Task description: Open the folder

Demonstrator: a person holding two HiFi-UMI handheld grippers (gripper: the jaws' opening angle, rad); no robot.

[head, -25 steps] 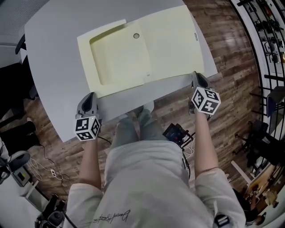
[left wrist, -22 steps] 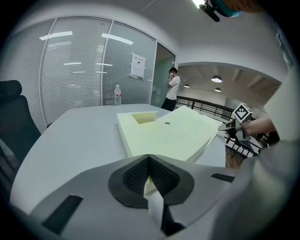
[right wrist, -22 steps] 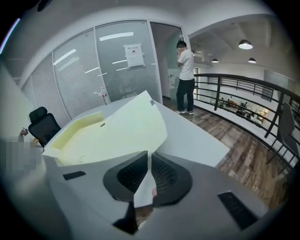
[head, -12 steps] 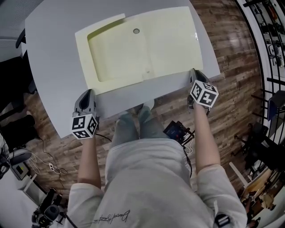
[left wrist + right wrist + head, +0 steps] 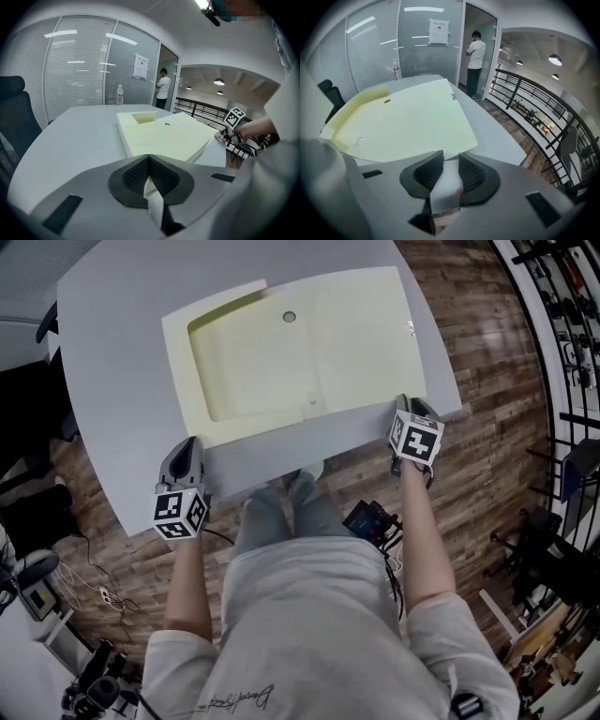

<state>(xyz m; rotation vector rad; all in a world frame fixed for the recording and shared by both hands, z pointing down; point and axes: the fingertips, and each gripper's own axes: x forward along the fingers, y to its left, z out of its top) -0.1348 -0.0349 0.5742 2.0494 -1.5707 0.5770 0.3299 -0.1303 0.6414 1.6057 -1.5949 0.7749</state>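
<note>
right tool [image 5: 413, 409] sank, jaws just opened empty beside one folder [image 5: 281, 362].

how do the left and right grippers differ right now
The left gripper has its jaws meeting at the tips; the right gripper has them apart, having just been opening, with only grey table showing between. The left gripper sits by the near left corner of the pale yellow folder, the right gripper by its near right corner. Both point down at the table's near edge.
</note>
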